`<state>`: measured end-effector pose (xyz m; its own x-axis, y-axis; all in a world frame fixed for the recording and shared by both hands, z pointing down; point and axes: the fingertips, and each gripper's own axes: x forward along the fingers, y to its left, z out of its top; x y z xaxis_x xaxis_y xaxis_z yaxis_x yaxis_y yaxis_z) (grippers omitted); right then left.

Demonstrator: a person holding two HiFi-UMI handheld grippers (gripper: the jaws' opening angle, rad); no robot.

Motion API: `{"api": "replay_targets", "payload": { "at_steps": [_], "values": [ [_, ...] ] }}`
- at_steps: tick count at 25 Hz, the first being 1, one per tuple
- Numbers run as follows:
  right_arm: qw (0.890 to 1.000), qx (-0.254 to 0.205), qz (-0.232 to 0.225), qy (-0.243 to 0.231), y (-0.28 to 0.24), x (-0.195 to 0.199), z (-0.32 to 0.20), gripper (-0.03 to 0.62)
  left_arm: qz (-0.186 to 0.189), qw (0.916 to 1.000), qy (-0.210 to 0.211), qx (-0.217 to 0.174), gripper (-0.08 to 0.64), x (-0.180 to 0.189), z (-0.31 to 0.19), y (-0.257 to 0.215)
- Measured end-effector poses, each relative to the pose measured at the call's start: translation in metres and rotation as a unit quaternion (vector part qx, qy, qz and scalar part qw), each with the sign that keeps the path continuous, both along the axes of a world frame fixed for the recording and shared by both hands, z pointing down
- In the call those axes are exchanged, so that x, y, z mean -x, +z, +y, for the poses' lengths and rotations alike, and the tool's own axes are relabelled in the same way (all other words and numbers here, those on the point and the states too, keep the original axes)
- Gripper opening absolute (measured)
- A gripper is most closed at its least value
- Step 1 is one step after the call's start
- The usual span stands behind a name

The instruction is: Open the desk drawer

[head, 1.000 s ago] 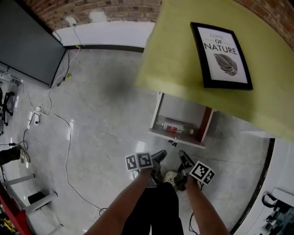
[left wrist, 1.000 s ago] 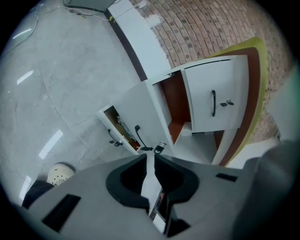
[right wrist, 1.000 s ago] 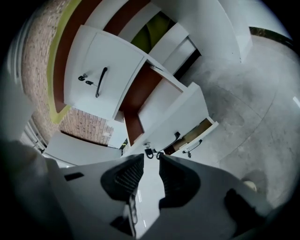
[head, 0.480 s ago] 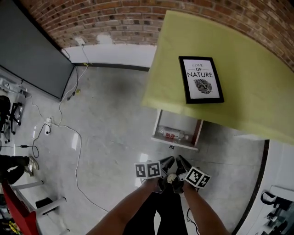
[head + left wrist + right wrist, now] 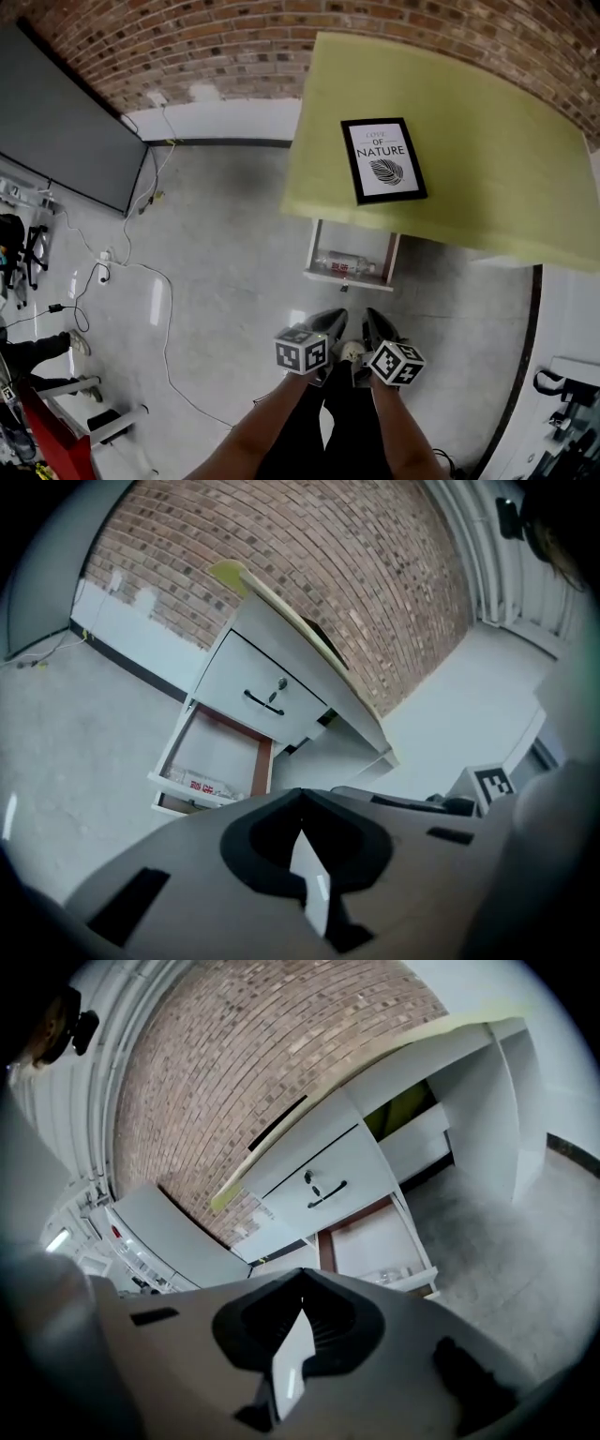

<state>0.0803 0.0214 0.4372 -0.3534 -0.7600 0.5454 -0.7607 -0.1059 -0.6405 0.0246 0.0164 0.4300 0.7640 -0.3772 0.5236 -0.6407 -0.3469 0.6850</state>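
Observation:
The white desk with a yellow-green top (image 5: 487, 141) stands against the brick wall. Its lower drawer (image 5: 349, 265) is pulled out, and a clear bottle with a red label (image 5: 343, 265) lies inside. The left gripper view shows that drawer (image 5: 214, 754) open under a closed upper drawer with a black handle (image 5: 262, 701). My left gripper (image 5: 332, 319) and right gripper (image 5: 372, 319) hang side by side above the floor, short of the drawer and touching nothing. Both are shut and empty, left gripper (image 5: 301, 795) and right gripper (image 5: 302, 1279) with tips together. In the right gripper view the open drawer (image 5: 373, 1241) is also seen.
A framed print (image 5: 382, 159) lies on the desk top. A large dark panel (image 5: 56, 122) leans at the left wall, with cables (image 5: 150, 281) and a power strip on the grey floor. Stands and gear crowd the left edge. The person's legs are below the grippers.
Both grippers have risen together and now sit farther from the drawer. The head view has lifted and takes in more of the desk and wall. The drawer stays open.

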Motion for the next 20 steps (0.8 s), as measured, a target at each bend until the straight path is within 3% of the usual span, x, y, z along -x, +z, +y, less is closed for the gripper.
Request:
{"api": "replay_targets", "payload": {
  "at_steps": [4, 8, 15, 20],
  "values": [
    [1.0, 0.004, 0.005, 0.005, 0.004, -0.007, 0.009, 0.012, -0.002, 0.9999, -0.015, 0.008, 0.009, 0.002, 0.003, 0.004],
    [1.0, 0.004, 0.003, 0.015, 0.007, -0.013, 0.009, 0.012, -0.003, 1.0, 0.005, -0.002, 0.009, -0.01, 0.002, 0.004],
    [1.0, -0.001, -0.005, 0.028, 0.003, -0.02, 0.01, 0.012, 0.007, 0.9999, 0.003, 0.007, 0.009, -0.017, 0.002, 0.002],
    [0.999, -0.001, -0.027, 0.038, 0.001, -0.019, 0.011, 0.012, 0.009, 0.9997, -0.01, 0.02, 0.009, -0.012, 0.006, 0.008]
  ]
}}
